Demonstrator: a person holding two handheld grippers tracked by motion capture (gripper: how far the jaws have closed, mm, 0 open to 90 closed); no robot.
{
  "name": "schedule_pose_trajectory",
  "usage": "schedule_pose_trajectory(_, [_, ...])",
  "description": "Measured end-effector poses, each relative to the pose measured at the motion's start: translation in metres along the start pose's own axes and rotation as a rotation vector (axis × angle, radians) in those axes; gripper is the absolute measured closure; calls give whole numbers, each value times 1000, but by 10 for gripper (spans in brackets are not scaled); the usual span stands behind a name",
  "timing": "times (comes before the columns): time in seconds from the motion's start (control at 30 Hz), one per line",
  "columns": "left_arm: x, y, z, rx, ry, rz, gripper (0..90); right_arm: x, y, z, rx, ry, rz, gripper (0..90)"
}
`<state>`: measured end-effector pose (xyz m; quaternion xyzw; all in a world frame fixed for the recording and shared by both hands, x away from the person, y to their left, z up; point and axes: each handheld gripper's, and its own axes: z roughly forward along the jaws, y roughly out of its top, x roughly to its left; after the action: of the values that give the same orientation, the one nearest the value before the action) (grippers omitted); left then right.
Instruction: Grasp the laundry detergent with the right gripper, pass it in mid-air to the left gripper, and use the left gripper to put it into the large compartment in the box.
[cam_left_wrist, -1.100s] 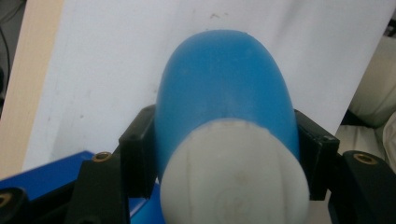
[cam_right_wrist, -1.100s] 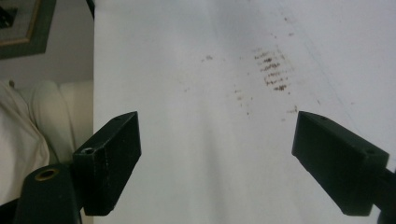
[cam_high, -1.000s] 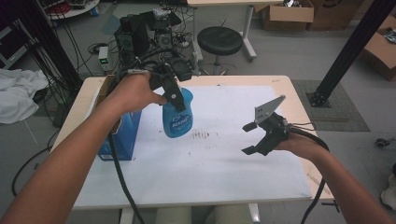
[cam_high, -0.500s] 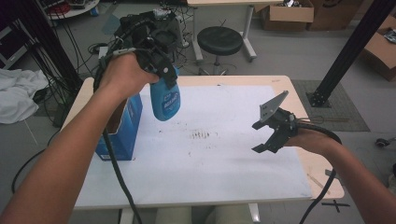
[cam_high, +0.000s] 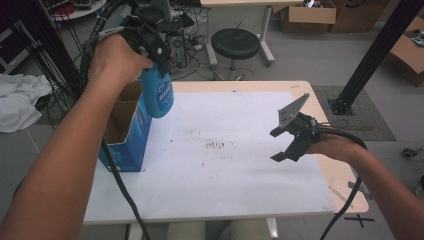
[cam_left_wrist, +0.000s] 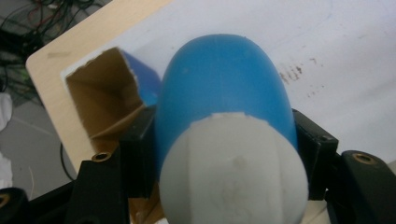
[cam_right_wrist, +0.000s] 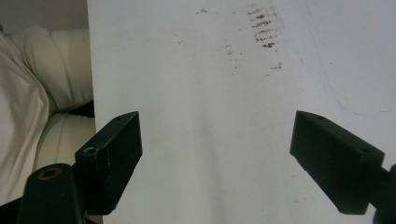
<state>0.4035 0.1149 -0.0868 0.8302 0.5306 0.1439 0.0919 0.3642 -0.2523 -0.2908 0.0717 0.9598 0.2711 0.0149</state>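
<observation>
A blue bottle (cam_high: 157, 95) with a white cap hangs in the air, gripped near its top by my left gripper (cam_high: 155, 47), which is shut on it. It hovers beside and above the open blue cardboard box (cam_high: 125, 132) at the table's left. In the left gripper view the bottle (cam_left_wrist: 224, 84) sits between both black jaws, its white cap (cam_left_wrist: 233, 172) nearest the camera, and the box's brown opening (cam_left_wrist: 105, 93) lies below to the left. My right gripper (cam_high: 279, 145) is open and empty above the white sheet (cam_high: 230, 170); the right gripper view shows its jaws wide apart over the sheet (cam_right_wrist: 210, 116).
A smudge of brown marks (cam_high: 214, 145) lies mid-sheet. The wooden table edge (cam_high: 345, 180) shows at the right. Beyond the table stand a black stool (cam_high: 235, 44), cables and equipment, a black post (cam_high: 372, 55) and cardboard boxes.
My left hand has lifted the bottle higher and moved it left, toward the box. The right gripper has stayed nearly where it was.
</observation>
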Motion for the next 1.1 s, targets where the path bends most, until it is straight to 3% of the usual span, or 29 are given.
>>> schedule_pose_trajectory(0.3, [27, -17, -10, 2, 27, -113, 379, 0, -2, -6, -19, 0, -7, 168])
schedule_pose_trajectory(0.6, [53, -33, -3, 20, 61, -215, 380, 0, -7, -6, -24, -2, -7, 168])
schedule_pose_trajectory(0.83, [69, -44, 4, 13, 74, -268, 380, -1, -9, -5, -20, -4, -3, 168])
schedule_pose_trajectory(1.1, [82, -58, 16, 16, 72, -298, 380, 0, -10, -4, -18, -1, -5, 170])
